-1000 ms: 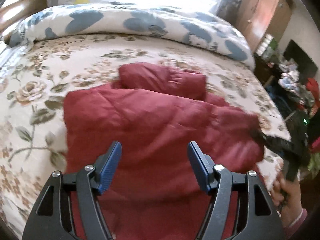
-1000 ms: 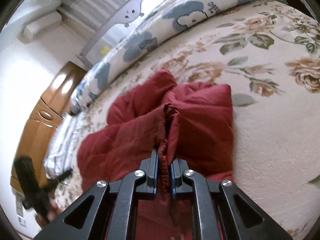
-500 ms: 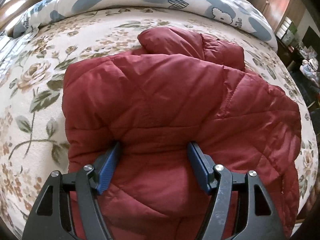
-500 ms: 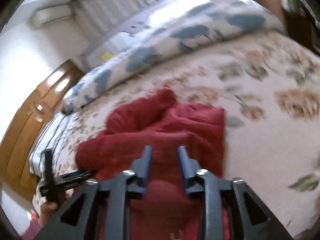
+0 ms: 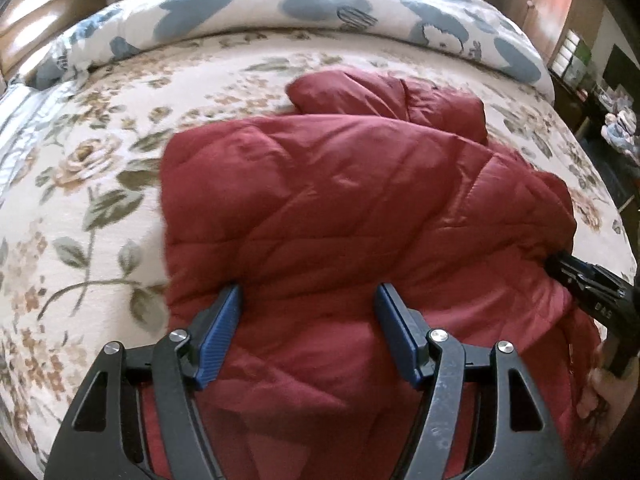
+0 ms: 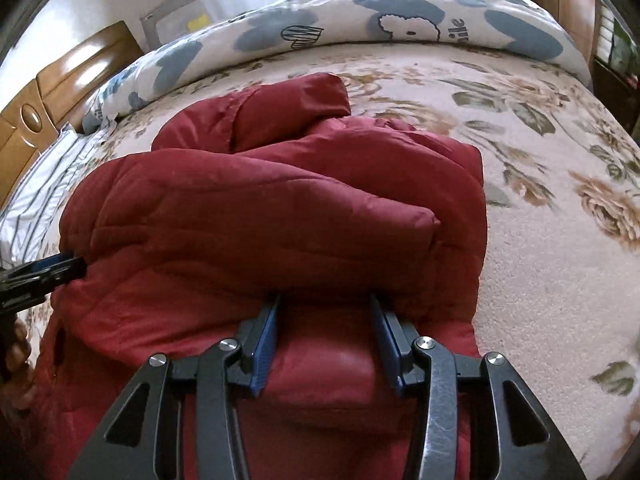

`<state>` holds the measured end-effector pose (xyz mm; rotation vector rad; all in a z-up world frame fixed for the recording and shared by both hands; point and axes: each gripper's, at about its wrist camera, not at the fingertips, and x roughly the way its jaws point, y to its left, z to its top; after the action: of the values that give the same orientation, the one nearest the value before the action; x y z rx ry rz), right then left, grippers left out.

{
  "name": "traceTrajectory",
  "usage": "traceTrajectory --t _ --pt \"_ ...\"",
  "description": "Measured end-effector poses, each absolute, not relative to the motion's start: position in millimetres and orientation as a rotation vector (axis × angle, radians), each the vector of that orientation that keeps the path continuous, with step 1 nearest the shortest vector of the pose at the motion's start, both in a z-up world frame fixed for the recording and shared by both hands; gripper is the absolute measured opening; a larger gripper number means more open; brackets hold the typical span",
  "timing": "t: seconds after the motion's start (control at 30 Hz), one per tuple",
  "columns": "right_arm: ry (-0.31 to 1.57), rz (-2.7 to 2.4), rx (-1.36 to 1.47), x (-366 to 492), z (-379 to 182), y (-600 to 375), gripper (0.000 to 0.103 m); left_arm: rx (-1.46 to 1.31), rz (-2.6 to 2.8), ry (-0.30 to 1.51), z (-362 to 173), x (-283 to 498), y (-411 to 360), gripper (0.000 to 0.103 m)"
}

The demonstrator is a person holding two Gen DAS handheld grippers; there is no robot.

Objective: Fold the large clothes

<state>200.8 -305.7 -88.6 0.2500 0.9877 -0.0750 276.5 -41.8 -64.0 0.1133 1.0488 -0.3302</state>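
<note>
Padding makes the red quilted jacket [image 5: 352,208] soft, puffy and springy, and its shell looks smooth, so we judge it light but slippery, and a fold may push back open. It lies partly folded on the bed [image 5: 80,208], on the flowered cover. Our left claw [image 5: 308,320] is spread, with the fabric between its pads but not pinched; our right claw [image 6: 326,328] is half spread over a bulge, also not pinching. We would take hold at a hem or a seam. Free cover lies all around the jacket, with the rolled duvet [image 6: 400,24] well behind it.

Dark red jacket [image 5: 340,208], cream floral bedspread [image 5: 100,184]
</note>
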Motion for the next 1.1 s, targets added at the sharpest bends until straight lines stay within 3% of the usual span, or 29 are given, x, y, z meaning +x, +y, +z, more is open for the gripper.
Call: traceTrajectory --t 0.53,1.1 --pt "1.001 -0.089 0.303 202 -98 -312 0.044 0.07 -0.3 1.106 -97 284 -28 0.077" --pt "0.979 -0.086 0.315 182 -64 -310 0.049 0.05 -0.239 1.105 -63 253 5 0.077"
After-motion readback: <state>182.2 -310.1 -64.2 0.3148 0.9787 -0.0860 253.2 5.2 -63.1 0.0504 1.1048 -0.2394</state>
